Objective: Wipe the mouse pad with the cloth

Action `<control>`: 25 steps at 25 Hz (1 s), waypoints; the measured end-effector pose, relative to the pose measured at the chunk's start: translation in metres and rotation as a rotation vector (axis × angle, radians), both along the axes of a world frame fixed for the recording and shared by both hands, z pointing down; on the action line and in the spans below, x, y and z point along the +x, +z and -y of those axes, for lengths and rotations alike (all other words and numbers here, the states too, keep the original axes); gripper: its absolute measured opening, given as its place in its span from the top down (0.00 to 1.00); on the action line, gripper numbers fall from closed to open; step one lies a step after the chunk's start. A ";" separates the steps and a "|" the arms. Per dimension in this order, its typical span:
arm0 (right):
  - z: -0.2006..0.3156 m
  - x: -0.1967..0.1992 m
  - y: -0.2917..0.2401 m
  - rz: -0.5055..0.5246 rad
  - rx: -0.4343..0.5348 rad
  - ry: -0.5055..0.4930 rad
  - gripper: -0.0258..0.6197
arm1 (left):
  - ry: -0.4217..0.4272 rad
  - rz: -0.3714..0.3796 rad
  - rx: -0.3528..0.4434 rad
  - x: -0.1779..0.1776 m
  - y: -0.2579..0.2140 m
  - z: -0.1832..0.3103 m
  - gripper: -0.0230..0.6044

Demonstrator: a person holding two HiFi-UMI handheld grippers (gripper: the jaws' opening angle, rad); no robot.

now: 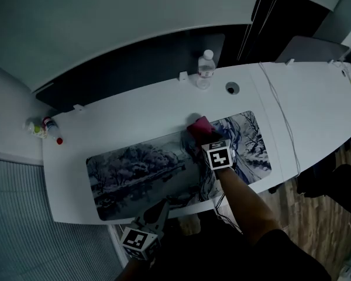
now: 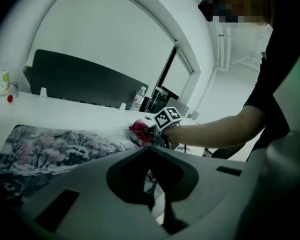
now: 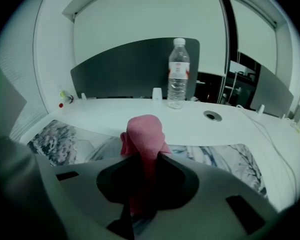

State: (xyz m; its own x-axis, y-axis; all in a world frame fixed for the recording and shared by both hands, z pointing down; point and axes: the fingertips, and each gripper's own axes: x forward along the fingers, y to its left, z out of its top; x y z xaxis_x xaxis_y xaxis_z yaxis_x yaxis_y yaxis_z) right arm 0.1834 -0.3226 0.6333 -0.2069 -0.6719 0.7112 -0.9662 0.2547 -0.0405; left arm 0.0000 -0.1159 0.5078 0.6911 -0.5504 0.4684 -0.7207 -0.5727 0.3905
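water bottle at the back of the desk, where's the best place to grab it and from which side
Take the water bottle across its straight body around the label, below the narrow neck, with the jaws level. It stands upright with the dark partition close behind it, so come from the front, over the bare desk.

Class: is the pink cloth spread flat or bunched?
Bunched: the pink cloth bulges as a lump from the right gripper clamping it.

my left gripper [image 1: 159, 208]: pale grey shell, white cube with black square markers | my right gripper [image 1: 203, 138]: same marker cube | my sleeve [image 1: 288, 249]: short, black
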 end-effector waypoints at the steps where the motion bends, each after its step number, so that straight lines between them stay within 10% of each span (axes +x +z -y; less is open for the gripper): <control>1: -0.001 0.017 0.000 -0.003 -0.005 0.020 0.83 | 0.012 -0.004 0.006 0.011 0.001 0.003 0.95; 12: 0.007 0.175 -0.004 -0.042 0.013 0.168 0.83 | 0.080 -0.011 0.005 0.100 0.002 0.019 0.95; 25: 0.007 0.220 -0.004 -0.034 0.006 0.207 0.83 | 0.054 0.002 0.024 0.125 -0.009 0.030 0.96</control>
State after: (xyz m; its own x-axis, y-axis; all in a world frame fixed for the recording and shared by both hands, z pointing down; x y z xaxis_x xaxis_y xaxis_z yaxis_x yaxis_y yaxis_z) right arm 0.4032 -0.3291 0.6290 -0.0402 -0.7016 0.7114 -0.9987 0.0510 -0.0062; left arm 0.1246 -0.1455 0.4989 0.7191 -0.5237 0.4567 -0.6895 -0.6199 0.3747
